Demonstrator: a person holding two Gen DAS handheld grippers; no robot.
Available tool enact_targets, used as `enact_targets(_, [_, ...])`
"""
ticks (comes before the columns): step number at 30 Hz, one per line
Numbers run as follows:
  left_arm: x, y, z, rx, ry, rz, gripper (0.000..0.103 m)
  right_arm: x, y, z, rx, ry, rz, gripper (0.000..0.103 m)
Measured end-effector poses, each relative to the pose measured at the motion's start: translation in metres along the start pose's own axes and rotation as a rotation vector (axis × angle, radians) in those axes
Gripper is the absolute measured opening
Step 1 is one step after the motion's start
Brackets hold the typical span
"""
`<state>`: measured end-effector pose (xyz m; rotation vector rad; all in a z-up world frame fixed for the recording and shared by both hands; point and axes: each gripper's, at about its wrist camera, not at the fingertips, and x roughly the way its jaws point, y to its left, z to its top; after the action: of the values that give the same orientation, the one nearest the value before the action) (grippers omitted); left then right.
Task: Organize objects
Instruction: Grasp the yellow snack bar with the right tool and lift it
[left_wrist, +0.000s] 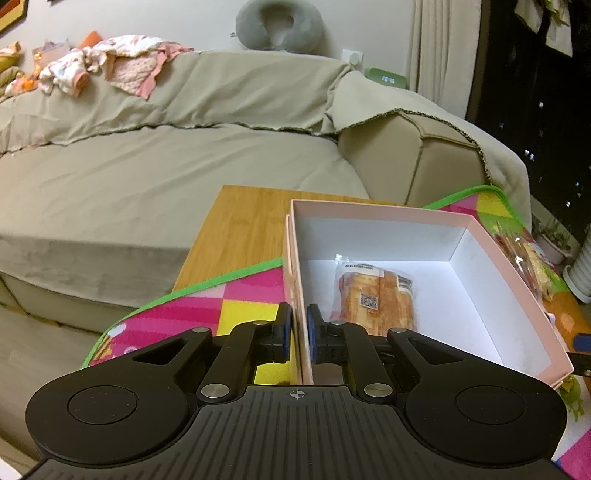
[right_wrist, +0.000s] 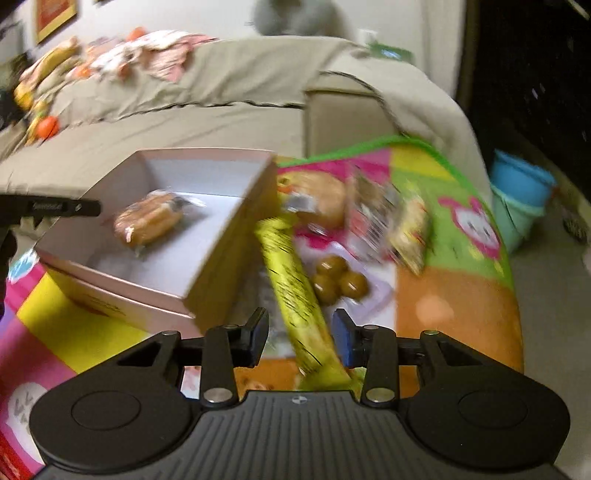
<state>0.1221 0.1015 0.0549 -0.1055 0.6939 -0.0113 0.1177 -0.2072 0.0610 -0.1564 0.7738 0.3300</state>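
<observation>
Left wrist view: the pink box (left_wrist: 480, 266) sits on the colourful mat (left_wrist: 240, 302), 1 wrapped bread pack (left_wrist: 376, 299) inside. The left gripper (left_wrist: 299, 330) pinches the box's near-left wall. The right gripper (right_wrist: 300, 338), half-wide, straddles a yellow snack packet (right_wrist: 295, 291); contact unclear.

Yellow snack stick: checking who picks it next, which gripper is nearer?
Right. The right gripper has the yellow snack stick between its fingers; the left gripper is clamped on the pink box wall.
</observation>
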Motion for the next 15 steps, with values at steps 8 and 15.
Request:
enact_targets(8, [-0.003,-0.003,-0.001,0.008,0.011,0.016,0.011,0.035,-0.002,0.015,-0.025,0.049,-0.006,0.023])
enact_targets(15, [-0.003,-0.003,-0.001,0.012,0.008,0.013,0.011,-0.006,-0.028,0.023,0.086,0.025,0.045,0.021])
